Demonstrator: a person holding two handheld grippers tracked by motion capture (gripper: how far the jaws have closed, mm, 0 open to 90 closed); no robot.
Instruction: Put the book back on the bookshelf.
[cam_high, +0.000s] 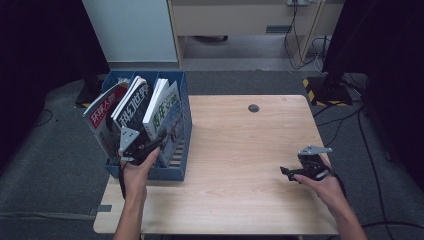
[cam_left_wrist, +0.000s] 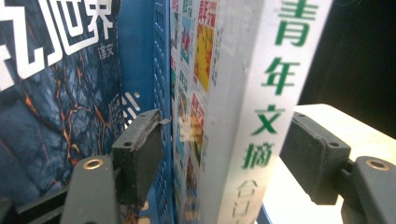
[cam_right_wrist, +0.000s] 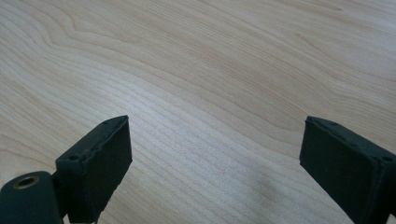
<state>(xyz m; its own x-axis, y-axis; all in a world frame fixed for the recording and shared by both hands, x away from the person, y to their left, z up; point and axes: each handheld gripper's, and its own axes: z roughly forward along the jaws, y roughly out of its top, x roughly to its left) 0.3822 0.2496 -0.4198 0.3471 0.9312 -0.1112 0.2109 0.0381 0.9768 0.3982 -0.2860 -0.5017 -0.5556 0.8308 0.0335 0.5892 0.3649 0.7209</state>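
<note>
A blue file rack (cam_high: 176, 169) stands on the left end of the wooden table (cam_high: 240, 145) and holds three magazines upright. One has a red title (cam_high: 102, 111), one is dark (cam_high: 132, 102), and one is white with green characters (cam_high: 162, 107). My left gripper (cam_high: 152, 145) reaches into the rack from the near side. Its jaws stand open around the white magazine (cam_left_wrist: 261, 116) and a blue divider (cam_left_wrist: 140, 60), and the pads do not press. The dark magazine (cam_left_wrist: 56, 93) is to its left. My right gripper (cam_high: 286, 172) rests open over bare wood (cam_right_wrist: 215, 70), nothing between its fingers.
A dark round grommet (cam_high: 254, 108) sits near the table's far edge. Beyond the table are a pale cabinet (cam_high: 132, 30), cables (cam_high: 300, 45) on the floor and a yellow-black striped base (cam_high: 320, 90). Bare wood stretches between rack and right hand.
</note>
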